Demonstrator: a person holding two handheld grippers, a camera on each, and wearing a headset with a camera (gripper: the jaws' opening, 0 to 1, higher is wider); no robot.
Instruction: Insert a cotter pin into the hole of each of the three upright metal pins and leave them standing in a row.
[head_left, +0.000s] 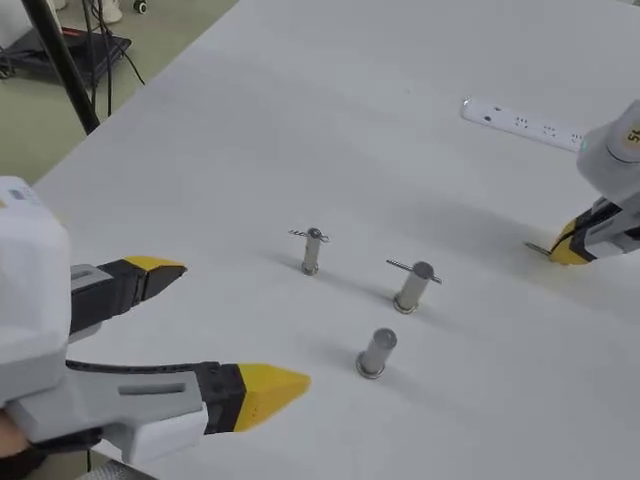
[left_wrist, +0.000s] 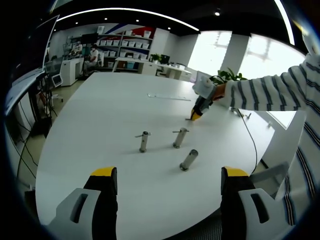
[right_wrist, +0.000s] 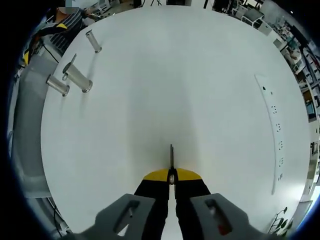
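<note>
Pinching the cotter pin (right_wrist: 171, 156) by one end, the right gripper (right_wrist: 171, 177) held it low at the table (head_left: 300, 120), well apart from the bare metal pin (head_left: 377, 352). Light, thin and probably slippery, it needed such a firm end grip. The jaws of the left gripper (head_left: 245, 325) stood spread.

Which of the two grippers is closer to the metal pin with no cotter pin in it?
Left. The left gripper sits open just beside the bare metal pin; the right gripper is farther off across the table, shut on a cotter pin.

Right hand-held gripper (right_wrist: 171, 176) pinching cotter pin (right_wrist: 171, 157) over white table (right_wrist: 200, 75).
</note>
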